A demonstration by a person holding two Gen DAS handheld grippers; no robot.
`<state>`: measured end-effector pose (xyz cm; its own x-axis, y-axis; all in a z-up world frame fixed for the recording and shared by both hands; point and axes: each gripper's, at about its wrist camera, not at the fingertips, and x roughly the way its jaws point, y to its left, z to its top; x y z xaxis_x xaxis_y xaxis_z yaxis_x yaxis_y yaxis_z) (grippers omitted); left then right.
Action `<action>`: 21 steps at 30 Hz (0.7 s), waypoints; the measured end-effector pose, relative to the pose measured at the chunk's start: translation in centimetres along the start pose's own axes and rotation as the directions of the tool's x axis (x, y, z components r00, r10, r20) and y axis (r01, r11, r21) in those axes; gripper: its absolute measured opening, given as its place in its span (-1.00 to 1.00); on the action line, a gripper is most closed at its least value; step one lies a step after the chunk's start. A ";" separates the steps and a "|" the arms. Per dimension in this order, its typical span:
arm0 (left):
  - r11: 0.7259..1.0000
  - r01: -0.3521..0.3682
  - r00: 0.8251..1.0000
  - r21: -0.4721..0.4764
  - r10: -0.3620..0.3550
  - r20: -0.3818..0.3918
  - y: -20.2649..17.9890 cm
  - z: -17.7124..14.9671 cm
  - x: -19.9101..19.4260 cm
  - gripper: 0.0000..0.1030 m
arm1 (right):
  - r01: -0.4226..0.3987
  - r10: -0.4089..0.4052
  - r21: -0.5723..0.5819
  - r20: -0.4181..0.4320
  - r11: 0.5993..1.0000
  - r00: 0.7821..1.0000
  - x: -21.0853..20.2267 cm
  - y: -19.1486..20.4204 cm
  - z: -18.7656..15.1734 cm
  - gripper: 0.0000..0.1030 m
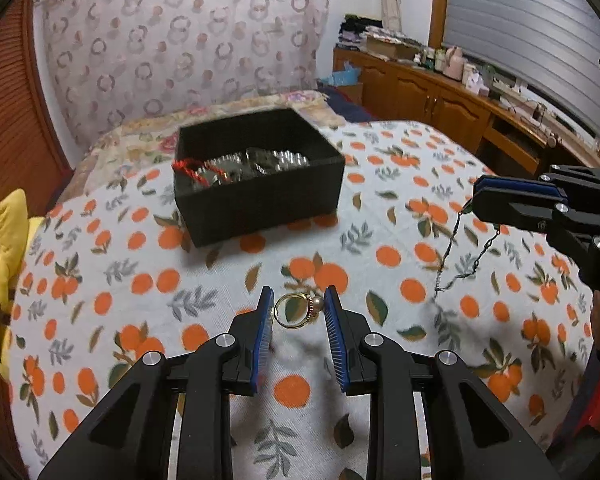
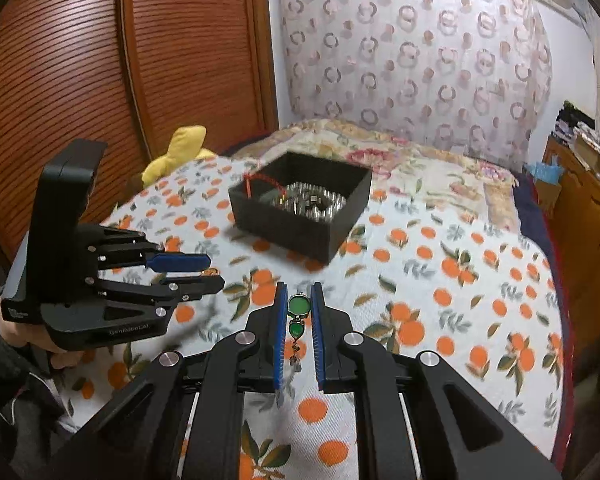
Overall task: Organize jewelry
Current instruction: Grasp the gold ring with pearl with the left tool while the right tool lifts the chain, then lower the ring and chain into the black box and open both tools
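Currently your left gripper (image 1: 299, 307) brackets a gold ring (image 1: 296, 311) with a pearl-like bead; the ring lies on the orange-print bedspread (image 1: 380, 216), between the blue pads. The left pad looks to touch the band and the right one sits against the bead, so I read it as a pinch on the ring, though contact is hard to confirm from this angle.

Your right gripper (image 2: 299, 304) is pressed nearly together on a green pendant (image 2: 299, 307): a round green stone near the fingertips, a teardrop-shaped green stone below it, small dark pieces dangling under that. From the left wrist view, a thin dark chain (image 1: 456, 256) hangs from those jaws, its low end just above or on the bedspread; I cannot tell which.

Black box (image 1: 260, 176) sits farther back on the bed, open-topped, holding silvery pieces and a red cord (image 1: 186, 170) draped over its near-left rim. Both grippers are on the near side of it, well apart from it.

Yellow plush item (image 2: 180, 152) at the bed's left edge, against the wooden slatted door (image 2: 80, 80).
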<state>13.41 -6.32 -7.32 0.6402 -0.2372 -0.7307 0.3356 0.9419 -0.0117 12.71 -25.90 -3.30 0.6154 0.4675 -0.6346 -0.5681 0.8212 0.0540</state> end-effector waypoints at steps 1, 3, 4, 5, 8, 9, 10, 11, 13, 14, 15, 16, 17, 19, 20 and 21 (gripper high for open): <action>1.000 -0.001 1.000 -0.001 0.001 0.004 0.1 0.2 -0.1 -0.53 | 0.001 0.000 -0.004 0.013 1.000 1.000 -0.3 0.0 0.6 -0.75; 1.000 -0.004 1.000 -0.004 0.004 0.017 0.3 0.9 -0.3 -0.53 | 0.002 -0.002 -0.011 0.031 1.000 1.000 -0.7 -0.2 1.4 -0.75; 1.000 -0.007 1.000 -0.005 0.007 0.023 0.4 1.2 -0.4 -0.53 | 0.003 -0.002 -0.014 0.041 1.000 0.999 -0.9 -0.2 1.9 -0.75; 1.000 -0.009 1.000 -0.007 0.009 0.027 0.5 1.5 -0.4 -0.53 | 0.004 -0.003 -0.017 0.048 1.000 0.999 -1.0 -0.3 2.3 -0.75; 1.000 -0.013 0.999 -0.014 0.014 0.038 0.9 2.4 -0.5 -0.53 | 0.006 -0.005 -0.025 0.067 1.000 0.998 -1.3 -0.5 3.6 -0.75; 1.000 -0.015 0.999 -0.016 0.015 0.041 1.0 2.7 -0.5 -0.53 | 0.007 -0.005 -0.028 0.072 1.000 0.997 -1.3 -0.7 4.0 -0.75; 1.000 -0.016 0.999 -0.018 0.017 0.046 1.1 3.1 -0.6 -0.53 | 0.008 -0.005 -0.033 0.079 0.999 0.997 -1.4 -0.8 4.5 -0.75; 1.000 -0.018 0.999 -0.018 0.019 0.049 1.2 3.3 -0.6 -0.53 | 0.008 -0.005 -0.035 0.083 0.999 0.997 -1.4 -0.9 4.9 -0.75; 1.000 -0.021 0.998 -0.021 0.022 0.058 1.4 3.9 -0.7 -0.53 | 0.008 -0.004 -0.041 0.094 0.999 0.996 -1.4 -1.1 5.8 -0.75; 0.999 -0.022 0.998 -0.023 0.023 0.062 1.5 4.2 -0.8 -0.53 | 0.007 -0.003 -0.043 0.098 0.999 0.995 -1.5 -1.2 6.1 -0.75; 0.999 -0.022 0.998 -0.025 0.024 0.066 1.6 4.5 -0.8 -0.53 | 0.006 -0.001 -0.046 0.102 0.999 0.995 -1.4 -1.3 6.6 -0.75; 0.999 -0.024 0.997 -0.027 0.025 0.070 1.7 4.9 -0.8 -0.53 | 0.004 0.001 -0.048 0.104 0.999 0.995 -1.3 -1.5 6.9 -0.75; 0.999 -0.024 0.997 -0.029 0.026 0.072 1.9 5.2 -0.8 -0.53 | 0.003 0.003 -0.052 0.107 0.999 0.994 -1.1 -1.7 7.5 -0.75; 0.999 -0.027 0.997 -0.031 0.029 0.077 2.2 5.8 -0.7 -0.53 | -0.001 0.007 -0.056 0.108 0.998 0.994 -0.7 -2.1 8.4 -0.75; 0.999 -0.028 0.996 -0.033 0.030 0.079 2.3 6.0 -0.6 -0.53 | -0.002 0.008 -0.057 0.108 0.998 0.994 -0.4 -2.1 8.7 -0.75; 0.999 -0.028 0.996 -0.036 0.031 0.081 2.4 6.3 -0.5 -0.53 | -0.003 0.010 -0.059 0.107 0.998 0.994 -0.1 -2.3 9.1 -0.75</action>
<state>18.24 -5.39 -2.67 0.7040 -0.2260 -0.6733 0.2924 0.9562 -0.0152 18.90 -24.86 3.70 0.6647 0.5078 -0.5480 -0.6016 0.7987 0.0105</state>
